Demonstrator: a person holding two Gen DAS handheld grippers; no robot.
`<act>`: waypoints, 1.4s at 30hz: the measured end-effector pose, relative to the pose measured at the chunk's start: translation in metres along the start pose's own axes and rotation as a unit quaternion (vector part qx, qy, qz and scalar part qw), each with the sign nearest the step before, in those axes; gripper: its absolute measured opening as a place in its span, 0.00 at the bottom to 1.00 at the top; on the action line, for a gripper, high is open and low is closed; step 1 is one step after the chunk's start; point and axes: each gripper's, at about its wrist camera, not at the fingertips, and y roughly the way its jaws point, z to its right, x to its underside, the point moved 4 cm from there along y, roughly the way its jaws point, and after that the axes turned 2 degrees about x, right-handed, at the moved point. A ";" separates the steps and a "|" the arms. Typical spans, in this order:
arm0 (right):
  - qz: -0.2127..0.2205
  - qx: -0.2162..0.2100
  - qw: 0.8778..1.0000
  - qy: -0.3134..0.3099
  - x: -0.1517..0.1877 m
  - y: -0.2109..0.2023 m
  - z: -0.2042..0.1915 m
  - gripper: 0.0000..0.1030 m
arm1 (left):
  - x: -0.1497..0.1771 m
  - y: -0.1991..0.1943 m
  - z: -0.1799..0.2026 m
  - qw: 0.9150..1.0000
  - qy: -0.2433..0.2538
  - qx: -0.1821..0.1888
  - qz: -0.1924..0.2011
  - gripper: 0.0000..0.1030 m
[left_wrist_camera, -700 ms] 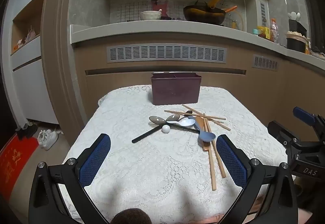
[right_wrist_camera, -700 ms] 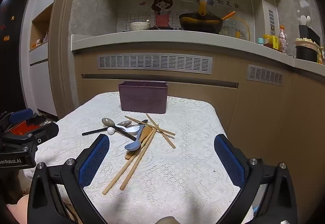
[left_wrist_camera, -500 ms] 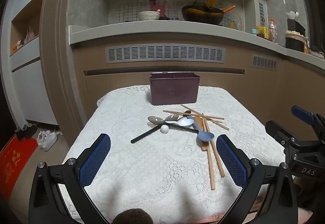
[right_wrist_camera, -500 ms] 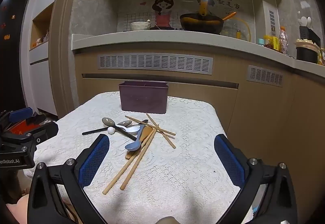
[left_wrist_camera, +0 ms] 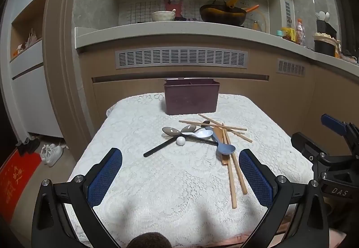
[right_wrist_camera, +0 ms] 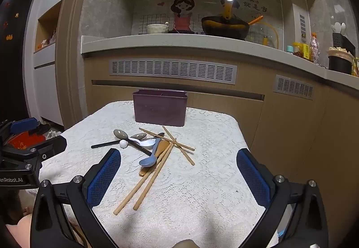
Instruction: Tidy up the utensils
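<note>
Nothing's being picked up yet. Utensils are lying in a crossed heap mid-frame on the table [left_wrist_camera: 157,191] w/ lace cloth, and the purple bin [left_wrist_camera: 190,97] is sitting behind them, upper centre, its dividers just showing at the rim.

How I'd go at it: best to be starting w/ whatever's on top and free. The blue spoon [left_wrist_camera: 225,148] is lying over the wooden spoon [right_wrist_camera: 157,153] and touching the chopsticks [right_wrist_camera: 143,182], so lifting it first probably avoids dragging the rest. The long chopsticks are sticking toward the lower frame, clear of the pile at their near ends, so grabbing them there looks easier. The black spoons [left_wrist_camera: 170,131] and white spoon [left_wrist_camera: 202,133] are overlapping, w/ a small white ball [left_wrist_camera: 180,140] beside them; could roll if nudged.

Left claw [left_wrist_camera: 179,177] is hanging over bare cloth, spread as wide as it goes, holding and touching nothing. Right claw [right_wrist_camera: 178,177] is likewise fully spread and empty, chopstick ends lying below it btw the fingers, not touching.
</note>
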 end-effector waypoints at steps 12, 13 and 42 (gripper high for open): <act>0.006 0.000 1.000 -0.004 -0.003 -0.002 -0.005 0.99 | -0.001 -0.006 -0.007 1.000 -0.001 -0.008 0.006 1.00; 0.005 -0.001 1.000 -0.002 -0.003 -0.002 -0.004 0.99 | -0.001 -0.006 -0.007 1.000 -0.001 -0.009 0.006 1.00; -0.002 0.002 1.000 0.016 -0.002 0.000 0.004 0.99 | -0.001 -0.005 -0.006 1.000 -0.001 -0.012 0.004 1.00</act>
